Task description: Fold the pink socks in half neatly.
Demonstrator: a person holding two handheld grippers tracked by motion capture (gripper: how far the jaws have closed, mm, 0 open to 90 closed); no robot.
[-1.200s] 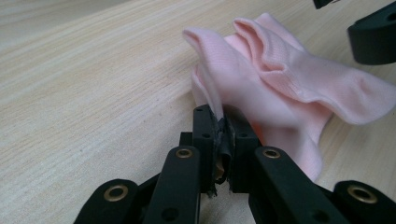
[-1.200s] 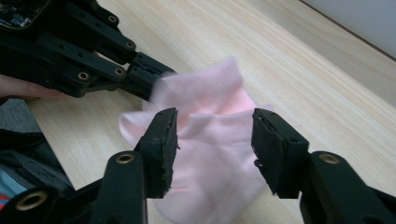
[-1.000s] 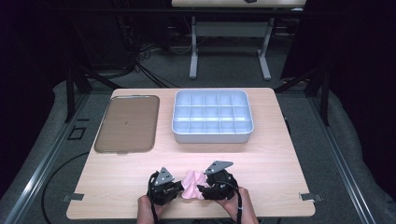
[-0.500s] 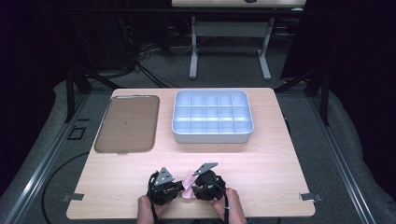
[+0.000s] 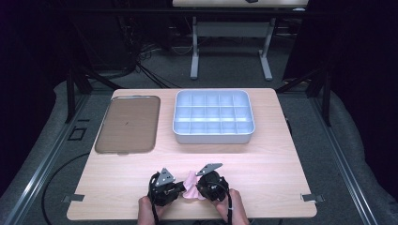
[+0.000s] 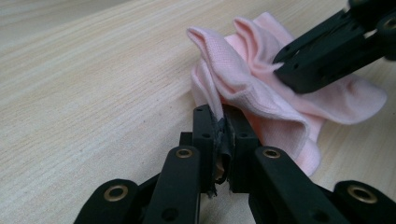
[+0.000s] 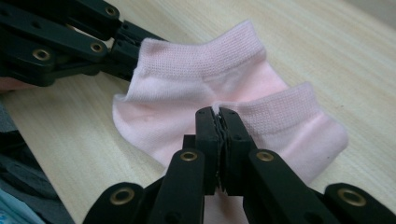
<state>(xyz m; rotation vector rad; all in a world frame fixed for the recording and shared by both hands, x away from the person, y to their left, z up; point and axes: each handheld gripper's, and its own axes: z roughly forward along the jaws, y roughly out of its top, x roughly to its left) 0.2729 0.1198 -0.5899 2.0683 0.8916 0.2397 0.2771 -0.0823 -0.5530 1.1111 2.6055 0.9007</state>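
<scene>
A pink sock (image 5: pixel 189 186) lies bunched on the wooden table near its front edge, between my two grippers. My left gripper (image 5: pixel 174 189) is shut on the sock's left edge; in the left gripper view the pink sock (image 6: pixel 261 93) folds up out of the closed left gripper (image 6: pixel 223 122). My right gripper (image 5: pixel 199 188) is shut on the sock's ribbed cuff; its jaws have just been closing, with the fabric between them. In the right gripper view the sock (image 7: pixel 210 88) spreads beyond the right gripper (image 7: pixel 218 122), and the other gripper (image 7: pixel 84 42) grips its far corner.
A pale blue tray (image 5: pixel 213 136) divided into several compartments sits at the table's far middle. A flat brown tray (image 5: pixel 126 124) lies to its left. The person's hands (image 5: pixel 234 211) hold the grippers at the front edge. A second table's legs stand behind.
The right gripper has shifted left and down toward the left one and shut on the sock. The sock is now more bunched between the two grippers. The left gripper stayed put.
</scene>
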